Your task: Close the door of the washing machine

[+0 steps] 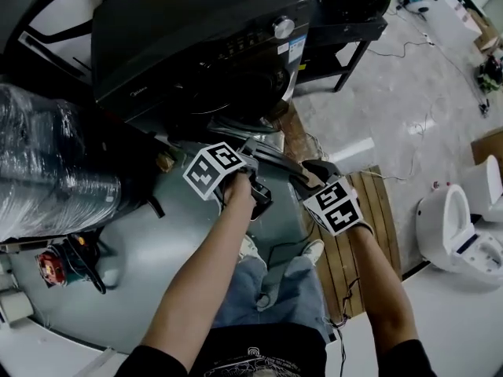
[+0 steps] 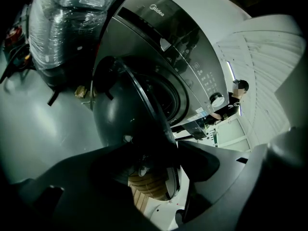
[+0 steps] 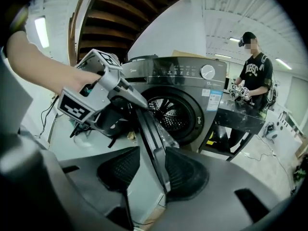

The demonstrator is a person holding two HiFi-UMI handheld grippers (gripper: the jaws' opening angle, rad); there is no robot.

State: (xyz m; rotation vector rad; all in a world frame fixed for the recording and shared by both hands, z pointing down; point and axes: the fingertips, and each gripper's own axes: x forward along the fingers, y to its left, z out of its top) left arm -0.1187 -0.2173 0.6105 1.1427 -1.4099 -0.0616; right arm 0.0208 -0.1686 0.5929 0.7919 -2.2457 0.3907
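The dark front-loading washing machine (image 1: 196,30) (image 2: 159,42) (image 3: 192,81) stands with its round door (image 1: 271,157) (image 2: 120,114) (image 3: 151,138) swung out towards me. My left gripper (image 1: 253,152) (image 2: 156,163) straddles the upper rim of the door, and the right gripper view shows it (image 3: 129,98) up there. Its jaws are dark, and a gap shows beside the rim. My right gripper (image 1: 310,173) (image 3: 151,172) straddles the door's edge lower down. The edge lies against the right pad (image 3: 185,172), and the left pad (image 3: 118,170) stands apart from it.
A plastic-wrapped bundle (image 1: 47,163) lies left of the machine. A black table (image 1: 346,22) stands to its right, with a person (image 3: 252,76) beside it. A wooden pallet (image 1: 365,234) and a white toilet (image 1: 464,234) are on the floor at the right. My legs are below the door.
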